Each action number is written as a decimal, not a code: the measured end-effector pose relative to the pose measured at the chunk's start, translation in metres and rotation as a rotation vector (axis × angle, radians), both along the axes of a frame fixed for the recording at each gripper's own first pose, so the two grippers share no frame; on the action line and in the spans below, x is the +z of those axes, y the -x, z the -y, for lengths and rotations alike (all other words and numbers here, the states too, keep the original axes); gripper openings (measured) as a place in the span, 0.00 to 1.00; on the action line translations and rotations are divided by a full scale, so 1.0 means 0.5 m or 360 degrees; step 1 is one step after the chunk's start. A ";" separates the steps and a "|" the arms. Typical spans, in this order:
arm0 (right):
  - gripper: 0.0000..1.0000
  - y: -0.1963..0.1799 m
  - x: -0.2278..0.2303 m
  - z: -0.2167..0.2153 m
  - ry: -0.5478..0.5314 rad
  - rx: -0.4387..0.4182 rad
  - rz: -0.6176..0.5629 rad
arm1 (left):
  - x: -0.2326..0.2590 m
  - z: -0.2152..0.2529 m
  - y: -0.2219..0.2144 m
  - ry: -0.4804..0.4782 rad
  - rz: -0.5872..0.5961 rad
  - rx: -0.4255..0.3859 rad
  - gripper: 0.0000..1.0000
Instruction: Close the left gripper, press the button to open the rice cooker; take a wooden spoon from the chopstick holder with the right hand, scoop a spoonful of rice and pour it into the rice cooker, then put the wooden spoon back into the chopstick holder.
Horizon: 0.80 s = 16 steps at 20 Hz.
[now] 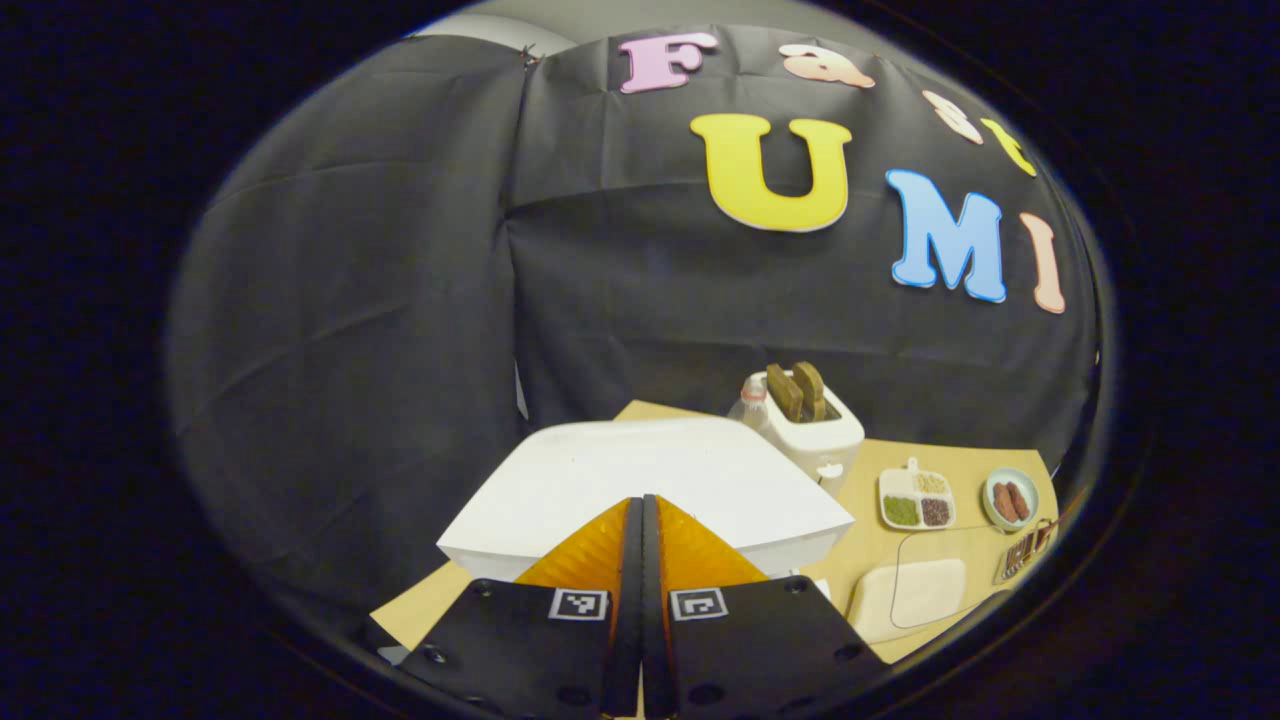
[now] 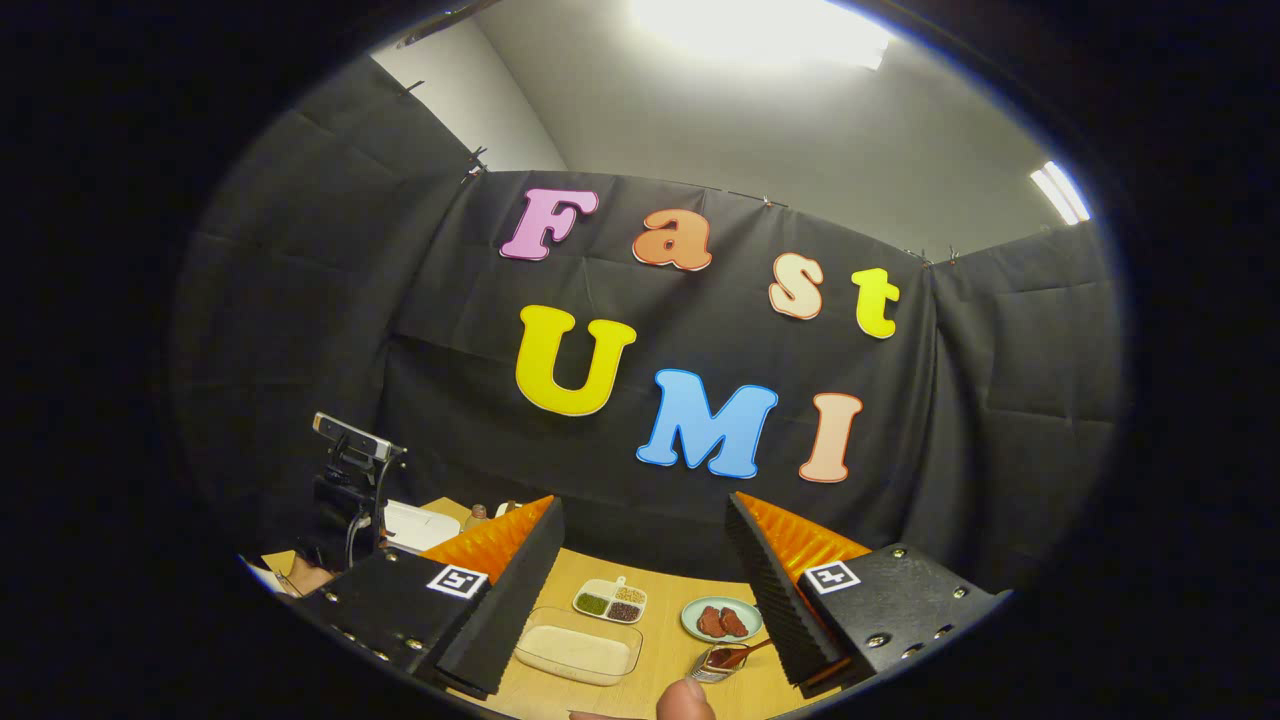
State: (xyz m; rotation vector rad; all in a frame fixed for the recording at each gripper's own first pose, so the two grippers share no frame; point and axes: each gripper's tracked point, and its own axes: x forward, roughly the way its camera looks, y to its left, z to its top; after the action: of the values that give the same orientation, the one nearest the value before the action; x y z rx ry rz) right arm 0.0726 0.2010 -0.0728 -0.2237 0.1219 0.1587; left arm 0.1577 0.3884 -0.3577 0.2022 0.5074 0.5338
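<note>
The desk (image 1: 990,470) ran back to the booth's black cloth wall, with bare wood open at its right side. The rice cooker (image 1: 650,480), lid down, occupied the left of the desk, its far right corner just beside the toaster (image 1: 805,425). The left tool (image 1: 640,520) hung fully closed directly over the lid's near edge, holding nothing; contact could not be confirmed. The right tool (image 2: 645,560) stood wide open and empty, well above the desk. Between its fingers lay the clear rice tray (image 2: 578,650), the divided dish (image 2: 610,600) and the small plate (image 2: 722,620). The chopstick holder (image 2: 718,662), apparently with the wooden spoon (image 2: 745,652), sat nearest, beside a fingertip (image 2: 685,700).
</note>
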 end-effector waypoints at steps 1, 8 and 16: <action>0.99 0.004 0.004 -0.001 -0.0004 0.0002 0.0003 | 0.026 -0.001 -0.009 -0.0015 0.0046 -0.0009 0.09; 0.99 0.024 0.018 0.018 -0.0010 -0.0029 0.0033 | 0.090 0.005 -0.014 0.0008 0.0183 -0.0007 0.08; 0.99 0.031 0.018 0.058 -0.0064 -0.0101 0.0030 | 0.159 0.033 0.010 -0.0037 0.0252 -0.0079 0.09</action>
State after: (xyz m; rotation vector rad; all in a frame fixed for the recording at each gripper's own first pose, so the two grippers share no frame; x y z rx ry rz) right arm 0.0571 0.1718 -0.0636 -0.1810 0.1070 0.0957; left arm 0.1527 0.3719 -0.2783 0.1924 0.3412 0.5031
